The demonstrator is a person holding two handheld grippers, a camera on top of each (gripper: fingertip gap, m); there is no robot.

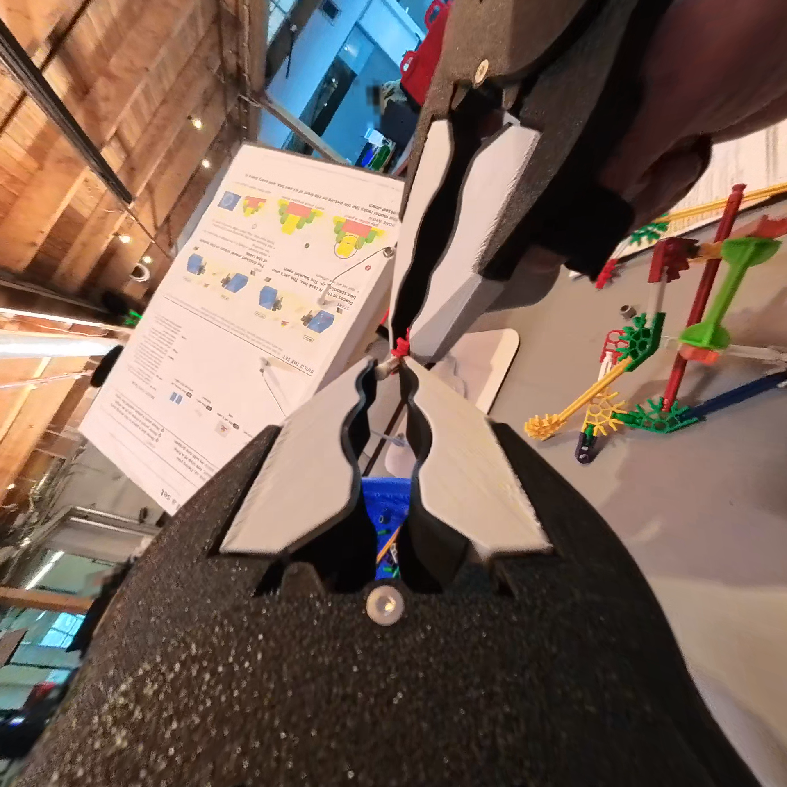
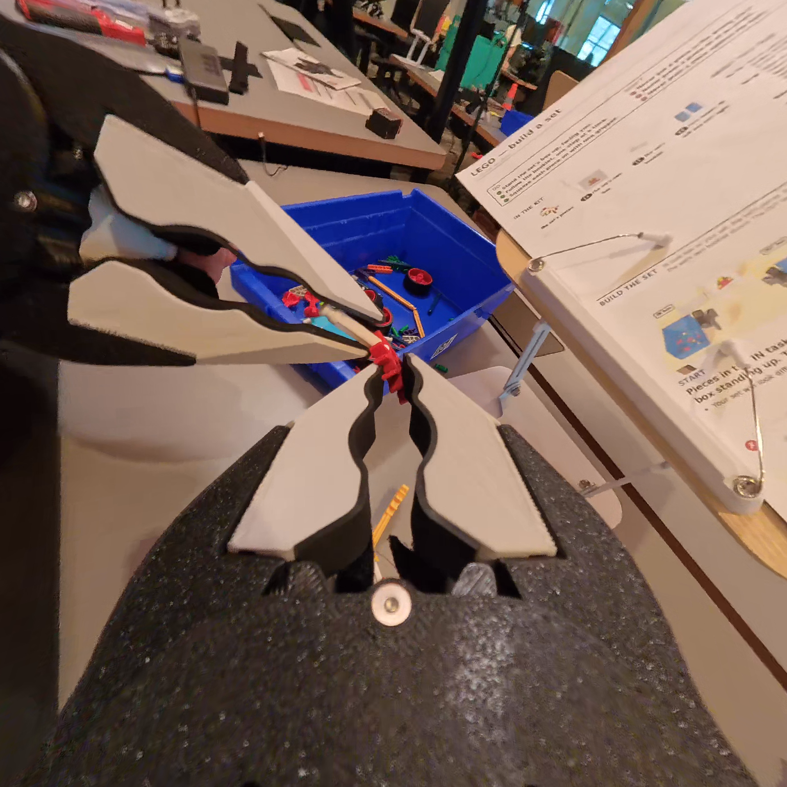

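Observation:
My left gripper [image 1: 388,364] is shut on a short white rod [image 1: 385,369]. In the right wrist view the left gripper [image 2: 372,334] enters from the left with the rod [image 2: 347,326] between its tips. My right gripper [image 2: 389,369] is shut on a small red toothed connector [image 2: 388,362]. In the left wrist view the right gripper [image 1: 402,336] comes down from above with the red connector [image 1: 400,346] at its tips. The rod's end meets the connector, and the two grippers are tip to tip above the grey table.
A blue bin [image 2: 426,230] with several small rods, wheels and connectors sits just behind the grippers. A printed sheet on a tilted stand [image 2: 617,238] is to the right. A partly built rod-and-connector model [image 1: 639,383] lies on the table. A yellow rod [image 2: 391,509] lies below the right gripper.

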